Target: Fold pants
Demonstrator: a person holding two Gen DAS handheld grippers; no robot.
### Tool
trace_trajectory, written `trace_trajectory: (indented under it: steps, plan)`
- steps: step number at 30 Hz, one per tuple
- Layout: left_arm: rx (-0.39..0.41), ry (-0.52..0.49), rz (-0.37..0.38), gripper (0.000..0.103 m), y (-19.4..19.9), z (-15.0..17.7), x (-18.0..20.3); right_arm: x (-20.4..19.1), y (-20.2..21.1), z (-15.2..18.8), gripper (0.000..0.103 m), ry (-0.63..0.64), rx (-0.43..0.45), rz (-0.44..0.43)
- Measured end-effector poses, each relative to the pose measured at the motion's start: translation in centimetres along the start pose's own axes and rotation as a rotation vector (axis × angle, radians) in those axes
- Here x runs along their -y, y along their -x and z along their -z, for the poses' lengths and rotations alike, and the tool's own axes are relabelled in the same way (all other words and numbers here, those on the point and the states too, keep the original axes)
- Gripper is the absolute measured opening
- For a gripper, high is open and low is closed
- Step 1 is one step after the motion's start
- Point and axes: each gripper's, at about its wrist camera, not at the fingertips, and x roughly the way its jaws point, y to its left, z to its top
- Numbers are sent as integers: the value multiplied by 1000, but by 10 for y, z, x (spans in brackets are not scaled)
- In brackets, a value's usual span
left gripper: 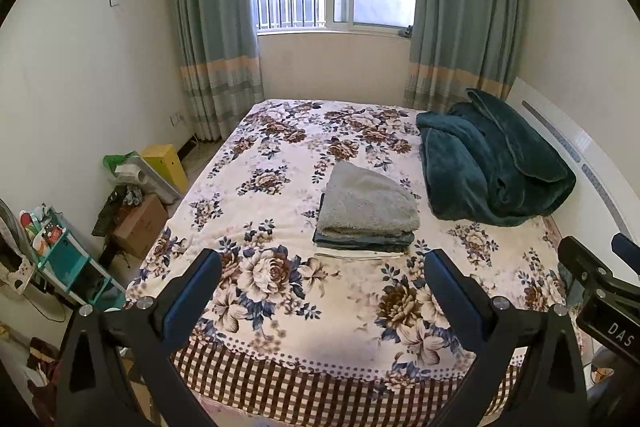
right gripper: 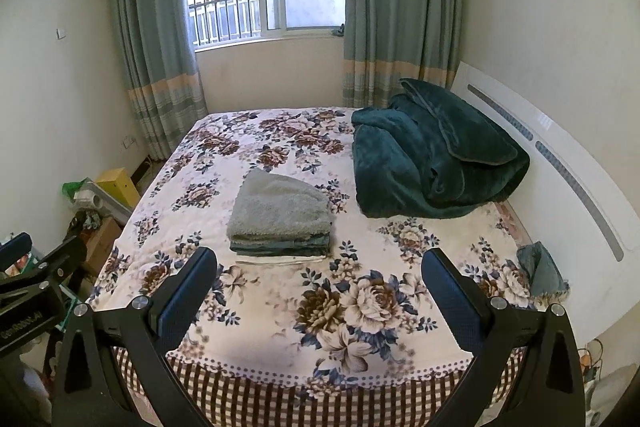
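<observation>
The left hand-held gripper (left gripper: 322,281) hangs over the near edge of the bed (left gripper: 280,163), its blue-padded fingers (left gripper: 192,291) spread wide apart with nothing between them. The right hand-held gripper (right gripper: 320,283) is held the same way, fingers (right gripper: 452,291) apart and empty. Each shows at the edge of the other's view.

The pants (left gripper: 366,205) lie folded in a stack near the middle of the floral bedspread, a fuzzy grey piece on top, darker folded layers under it and a thin white layer at the bottom. From the left camera the stack sits at about 12 o'clock, just beyond the fingertips. A crumpled teal blanket (left gripper: 492,159) rests at 2 o'clock against the white headboard (left gripper: 580,147). A small blue-grey cloth (right gripper: 542,271) lies at the bed's right edge, at 3 o'clock of the stack.
</observation>
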Motion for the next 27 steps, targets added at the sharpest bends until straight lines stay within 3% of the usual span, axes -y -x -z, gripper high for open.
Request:
trace_trajectory:
  steps: [27]
  plan:
    - [15,15,-3,103,-5,-3,6,-5,-18,0,103,22,-19,-31]
